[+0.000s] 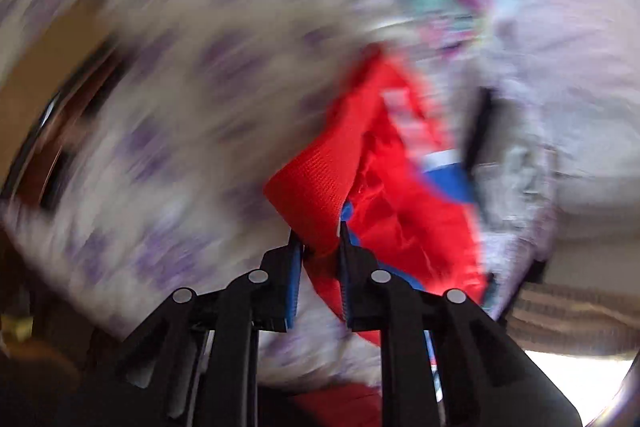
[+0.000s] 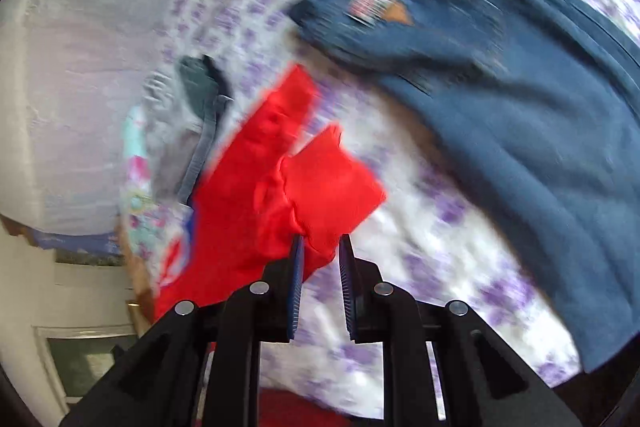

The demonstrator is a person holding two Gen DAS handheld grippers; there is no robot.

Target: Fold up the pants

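The red pants [image 1: 392, 187] with a blue and white patch hang lifted above a bed with a white sheet with purple flowers [image 1: 168, 115]. My left gripper [image 1: 320, 239] is shut on a red edge of the pants. In the right wrist view my right gripper [image 2: 322, 247] is shut on another red corner of the same pants [image 2: 256, 203], which trail down to the left. Both views are blurred by motion.
Blue jeans [image 2: 500, 75] lie spread on the flowered sheet [image 2: 432, 251] at the upper right. A grey garment [image 2: 188, 131] and a teal and pink patterned cloth [image 2: 136, 187] lie to the left, near a pale wall [image 2: 72, 67].
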